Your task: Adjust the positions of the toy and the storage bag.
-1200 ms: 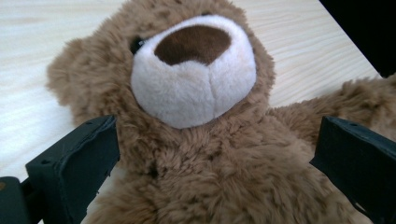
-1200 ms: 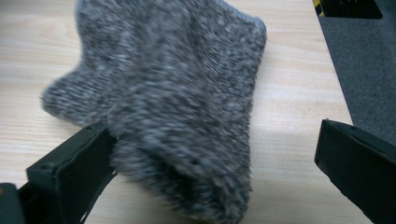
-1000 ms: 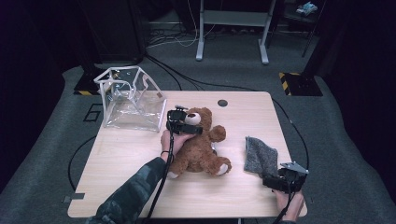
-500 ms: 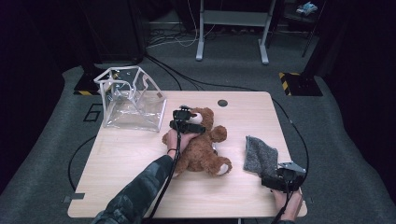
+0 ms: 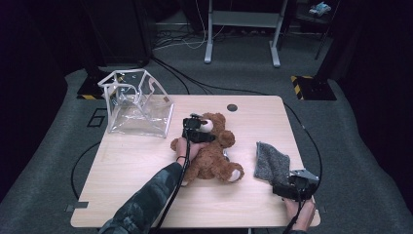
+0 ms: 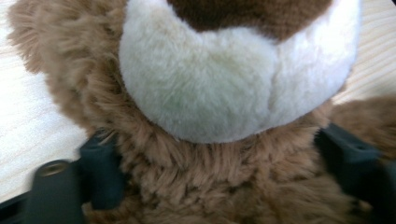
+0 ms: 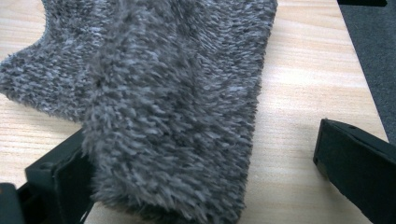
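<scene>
A brown teddy bear point(image 5: 214, 157) lies on its back in the middle of the wooden table point(image 5: 131, 161). My left gripper point(image 5: 203, 133) is at its head; in the left gripper view the bear point(image 6: 224, 93) has its white muzzle just above the left gripper point(image 6: 219, 172). The jaws have just been closing, and both now press into the fur below the muzzle. A grey fuzzy cloth point(image 5: 272, 161) lies at the right. My right gripper point(image 5: 287, 187) rests at its near edge, open. The cloth point(image 7: 154, 93) covers the left jaw of the right gripper point(image 7: 205, 156); the right jaw stands apart on bare wood.
A clear plastic box point(image 5: 139, 102) with white edges stands at the table's back left corner. A small dark round spot point(image 5: 232, 107) marks the far edge. Cables trail from both grippers over the near edge, and dark carpet surrounds the table.
My left gripper has moved slightly right and down over the bear's head, and the bear has shifted a little under it. The right gripper and the cloth have stayed put.
</scene>
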The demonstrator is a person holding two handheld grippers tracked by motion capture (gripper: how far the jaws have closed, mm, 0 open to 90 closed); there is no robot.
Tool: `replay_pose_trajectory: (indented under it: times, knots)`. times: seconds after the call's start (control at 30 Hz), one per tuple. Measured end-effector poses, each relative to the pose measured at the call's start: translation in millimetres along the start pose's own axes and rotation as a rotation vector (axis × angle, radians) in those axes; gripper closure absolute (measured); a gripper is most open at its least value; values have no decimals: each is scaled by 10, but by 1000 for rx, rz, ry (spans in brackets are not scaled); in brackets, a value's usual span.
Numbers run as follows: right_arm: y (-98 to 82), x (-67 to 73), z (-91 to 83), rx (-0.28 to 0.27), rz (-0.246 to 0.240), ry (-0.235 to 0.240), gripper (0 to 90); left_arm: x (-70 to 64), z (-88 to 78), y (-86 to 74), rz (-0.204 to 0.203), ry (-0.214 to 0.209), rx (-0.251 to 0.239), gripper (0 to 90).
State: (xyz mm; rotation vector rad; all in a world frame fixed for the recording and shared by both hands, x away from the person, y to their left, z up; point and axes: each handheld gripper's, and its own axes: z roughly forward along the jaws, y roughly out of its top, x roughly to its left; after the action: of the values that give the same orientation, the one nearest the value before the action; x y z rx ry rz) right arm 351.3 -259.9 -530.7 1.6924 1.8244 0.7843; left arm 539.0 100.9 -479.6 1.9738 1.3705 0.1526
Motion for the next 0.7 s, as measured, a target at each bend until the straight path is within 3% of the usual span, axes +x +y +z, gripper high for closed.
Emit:
replay_pose_trajectory:
  times: [0.17,0.33,0.53,0.6,0.63,0.7]
  knots:
    - [2,1,2,0,1,0,0,-54,-47,-10,77,13,-20,433]
    - [2,1,2,0,0,0,0,-76,-103,-8,117,8,-40,481]
    - [3,1,2,0,1,0,0,-30,-180,-21,139,-49,-85,548]
    - [3,1,2,0,1,0,0,-33,-218,-27,153,-82,-111,566]
    - [3,0,2,0,1,0,0,-46,-243,-29,167,-78,-121,572]
    - [2,0,2,0,1,0,0,-65,-296,-38,163,-107,-163,578]
